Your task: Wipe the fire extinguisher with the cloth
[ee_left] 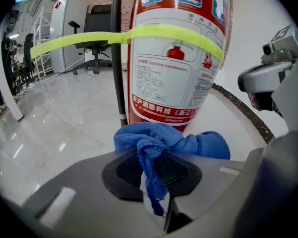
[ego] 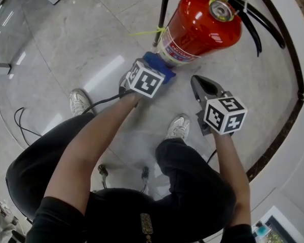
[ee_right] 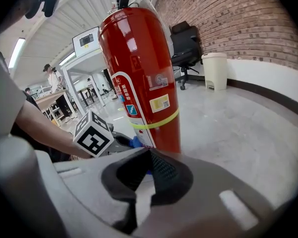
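Observation:
A red fire extinguisher (ego: 200, 27) stands upright on the pale marble floor, with a white label and a yellow-green band (ee_left: 139, 33) round it. My left gripper (ego: 156, 69) is shut on a bunched blue cloth (ego: 159, 65), held low against the extinguisher's near-left side. In the left gripper view the cloth (ee_left: 169, 140) bulges out past the jaws (ee_left: 156, 170), right in front of the label's lower edge (ee_left: 164, 108). My right gripper (ego: 197, 81) hangs shut and empty just right of the extinguisher's base. In its own view the gripper (ee_right: 149, 167) points at the red body (ee_right: 139, 68).
The extinguisher's black hose (ego: 164, 14) runs down its left side. A dark curved baseboard (ego: 289, 120) bounds the floor at the right. The person's shoes (ego: 79, 101) (ego: 179, 127) and a black cable (ego: 20, 125) are near. An office chair (ee_right: 186, 46) and white bin (ee_right: 214, 71) stand by the brick wall.

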### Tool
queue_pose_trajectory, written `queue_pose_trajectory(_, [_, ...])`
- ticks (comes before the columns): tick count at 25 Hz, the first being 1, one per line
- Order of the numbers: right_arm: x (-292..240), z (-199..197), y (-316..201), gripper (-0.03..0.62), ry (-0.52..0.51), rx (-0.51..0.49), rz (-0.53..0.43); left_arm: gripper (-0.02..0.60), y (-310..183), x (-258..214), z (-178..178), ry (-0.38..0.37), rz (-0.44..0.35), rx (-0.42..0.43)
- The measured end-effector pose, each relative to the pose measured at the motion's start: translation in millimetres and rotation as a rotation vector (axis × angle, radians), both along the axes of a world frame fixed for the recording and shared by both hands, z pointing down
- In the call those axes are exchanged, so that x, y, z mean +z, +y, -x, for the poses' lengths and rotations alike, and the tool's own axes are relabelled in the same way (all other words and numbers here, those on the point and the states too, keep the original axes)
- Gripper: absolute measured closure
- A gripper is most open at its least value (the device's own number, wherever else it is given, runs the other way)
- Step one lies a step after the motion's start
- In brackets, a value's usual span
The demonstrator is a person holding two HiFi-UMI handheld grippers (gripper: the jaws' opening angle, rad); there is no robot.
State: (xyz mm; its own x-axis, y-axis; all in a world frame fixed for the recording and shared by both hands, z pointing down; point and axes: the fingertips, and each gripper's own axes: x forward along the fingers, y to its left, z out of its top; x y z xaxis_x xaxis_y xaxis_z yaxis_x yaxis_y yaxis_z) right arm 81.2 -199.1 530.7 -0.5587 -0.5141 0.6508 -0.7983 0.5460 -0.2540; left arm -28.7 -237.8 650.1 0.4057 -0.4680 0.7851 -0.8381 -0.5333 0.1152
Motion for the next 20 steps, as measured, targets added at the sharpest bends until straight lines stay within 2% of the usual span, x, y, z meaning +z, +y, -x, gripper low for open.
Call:
queue_pose_trajectory(6, [6,4,-3,0.591,0.006,-0.007,0.021,0.519,-37,-3,27,-0.025,-0.043,-0.003])
queue_pose_trajectory(14, [13,10,-17,0.591,-0.006,-0.005,0.04,0.52,-77,-5,36,-0.019,-0.074,0.028])
queue_pose_trajectory(20, [19,8,-25,0.591,-0.016,0.004,0.052,0.52,-85,6,34,-0.015,-0.049,0.055])
